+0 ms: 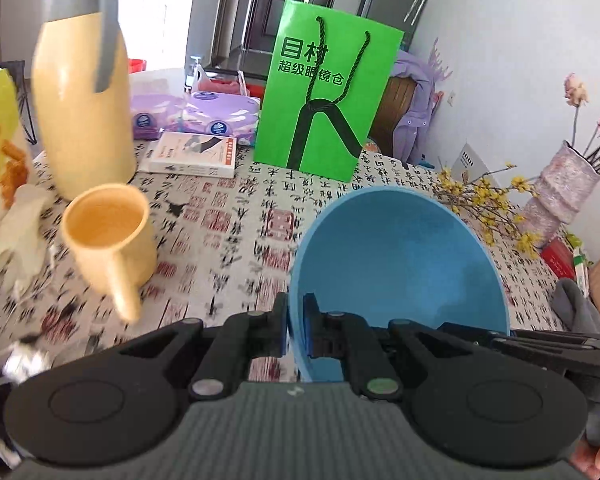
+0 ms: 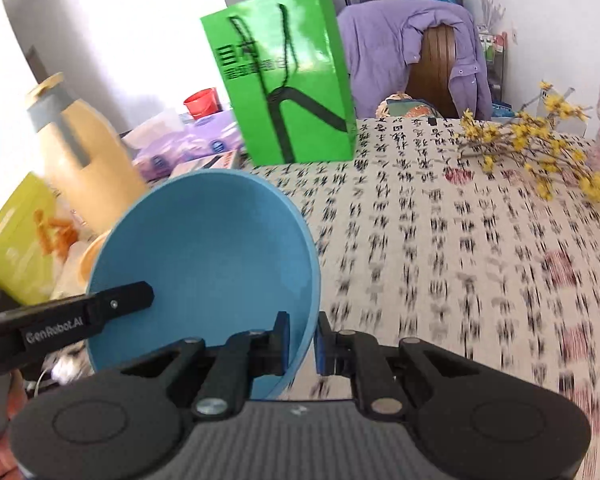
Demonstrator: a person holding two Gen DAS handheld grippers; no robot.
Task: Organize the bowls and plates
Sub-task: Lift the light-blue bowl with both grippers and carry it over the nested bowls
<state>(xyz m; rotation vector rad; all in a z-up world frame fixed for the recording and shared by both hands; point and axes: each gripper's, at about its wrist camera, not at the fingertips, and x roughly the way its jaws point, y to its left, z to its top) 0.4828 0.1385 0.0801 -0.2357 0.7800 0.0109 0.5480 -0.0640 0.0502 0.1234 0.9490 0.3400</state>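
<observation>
My left hand-held gripper (image 1: pixel 296 326) is clamped on the blue bowl (image 1: pixel 400 264) at its left rim, low centre of frame; my right hand-held gripper (image 2: pixel 303 340) pinches the opposite rim. I should lift evenly, keeping it level. Both point steeply down over the desk (image 2: pixel 440 240).

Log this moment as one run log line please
left gripper: shut on blue bowl rim | right gripper: shut on opposite rim | bowl: tilted, above table
</observation>
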